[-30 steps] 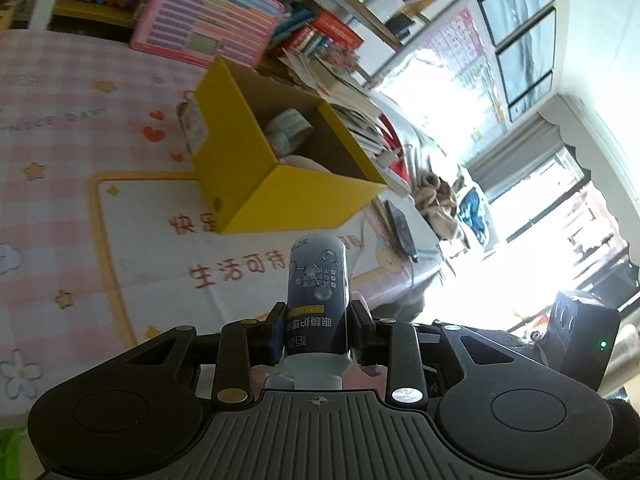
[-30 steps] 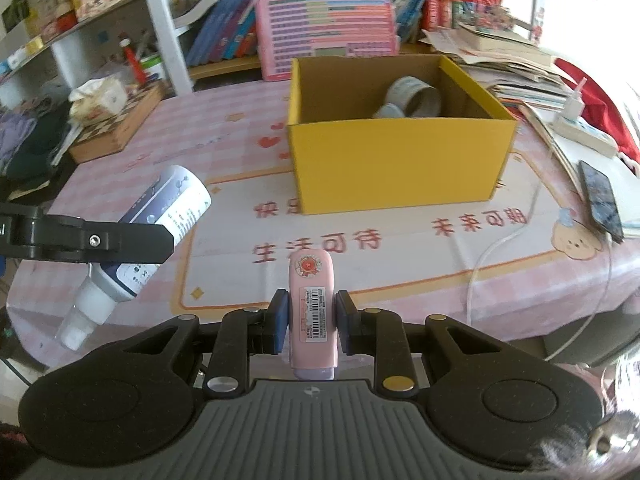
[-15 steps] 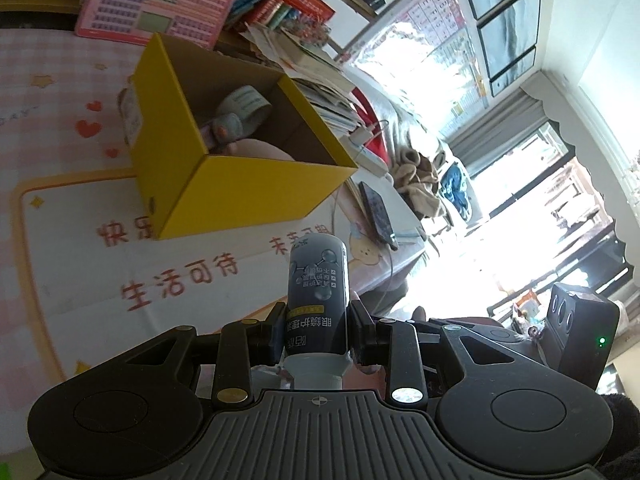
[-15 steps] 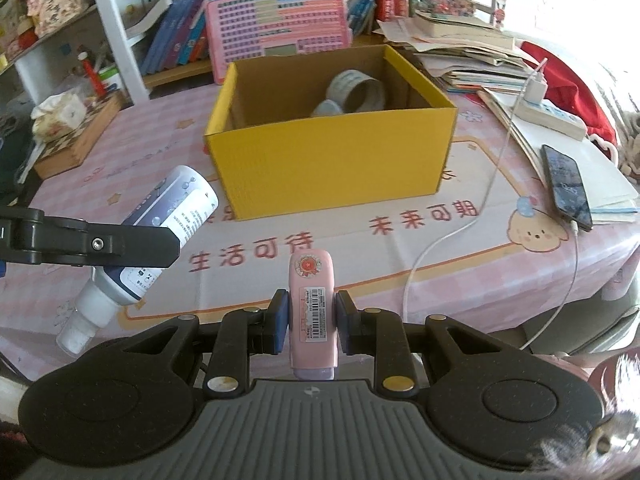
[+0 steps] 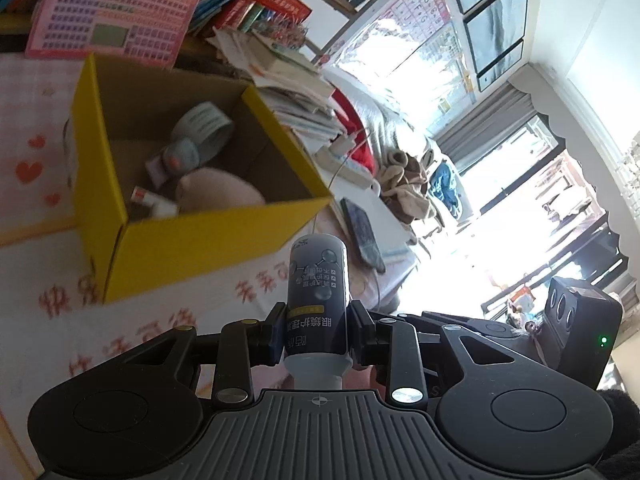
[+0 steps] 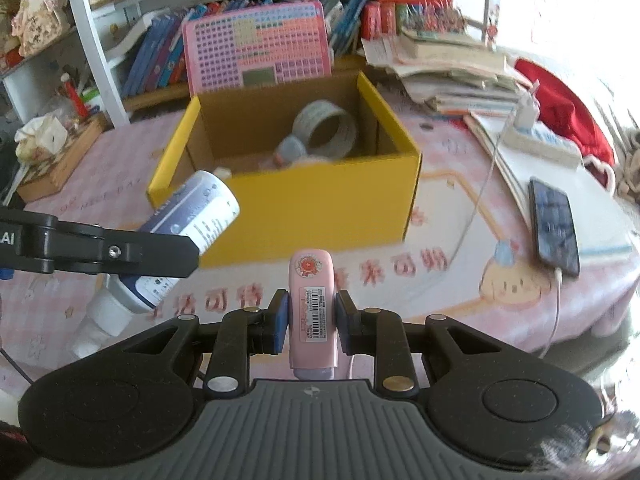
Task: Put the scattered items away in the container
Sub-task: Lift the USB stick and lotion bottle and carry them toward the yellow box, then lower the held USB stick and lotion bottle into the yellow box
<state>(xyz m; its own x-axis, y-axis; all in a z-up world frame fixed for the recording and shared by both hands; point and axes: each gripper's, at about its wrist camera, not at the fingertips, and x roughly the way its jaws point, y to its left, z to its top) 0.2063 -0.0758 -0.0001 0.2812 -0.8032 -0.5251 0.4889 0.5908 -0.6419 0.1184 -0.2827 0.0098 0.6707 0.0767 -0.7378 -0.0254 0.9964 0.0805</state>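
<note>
1. We see the yellow box [image 6: 288,208] standing open on the pink checked tablecloth [image 6: 460,152]; inside it lie a roll of tape [image 6: 325,128], a rounded pinkish item [image 5: 218,194] and a few smaller bits we cannot identify.
2. We hold a dark spray bottle [image 5: 318,300] in the left gripper [image 5: 316,334]: its jaws are nearly closed and both pads press the bottle's sides, the white cap end pointing back toward the camera.
3. In the right wrist view the same bottle [image 6: 188,236] hangs above the cloth, just in front of the box's near left corner, clear of the table.
4. We hold a slim pink case with a barcode label [image 6: 313,312] in the right gripper [image 6: 311,322]; the jaws are narrowed onto it, blue pads against its two long sides, and it sits upright between them.
5. That case is short of the box's front wall, above the printed mat.
6. To the right of the box a phone [image 6: 554,228] lies on its white cable [image 6: 480,196], near stacked books [image 6: 448,68]; a pink keyboard toy [image 6: 256,46] leans behind the box.
</note>
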